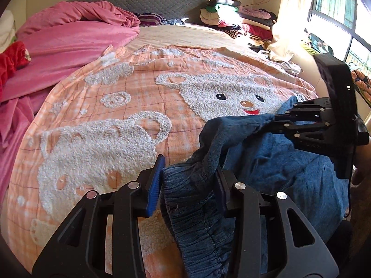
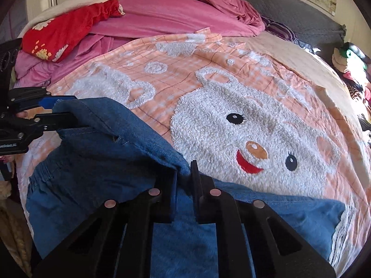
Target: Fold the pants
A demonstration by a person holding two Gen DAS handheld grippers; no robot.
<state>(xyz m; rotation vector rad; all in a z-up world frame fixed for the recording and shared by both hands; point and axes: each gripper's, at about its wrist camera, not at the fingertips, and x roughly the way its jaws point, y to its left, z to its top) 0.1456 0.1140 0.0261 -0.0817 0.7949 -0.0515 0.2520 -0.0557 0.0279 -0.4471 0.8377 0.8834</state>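
Observation:
Blue denim pants (image 1: 278,166) lie on the near part of an orange bear-pattern blanket (image 1: 129,106) on a bed. My left gripper (image 1: 189,180) holds bunched denim and the elastic waistband between its blue pads, raised above the blanket. My right gripper (image 2: 184,176) is shut on a folded denim edge (image 2: 129,134); it also shows at the right of the left wrist view (image 1: 276,117). The left gripper appears at the left edge of the right wrist view (image 2: 58,111), pinching the same lifted edge. The rest of the pants (image 2: 208,231) lies flat below.
A pink duvet (image 1: 69,39) and a red garment (image 2: 65,32) are heaped on the bed's far left side. Stacked clothes (image 1: 234,20) sit by the grey headboard (image 1: 143,0). A window (image 1: 336,7) and curtain stand at the right.

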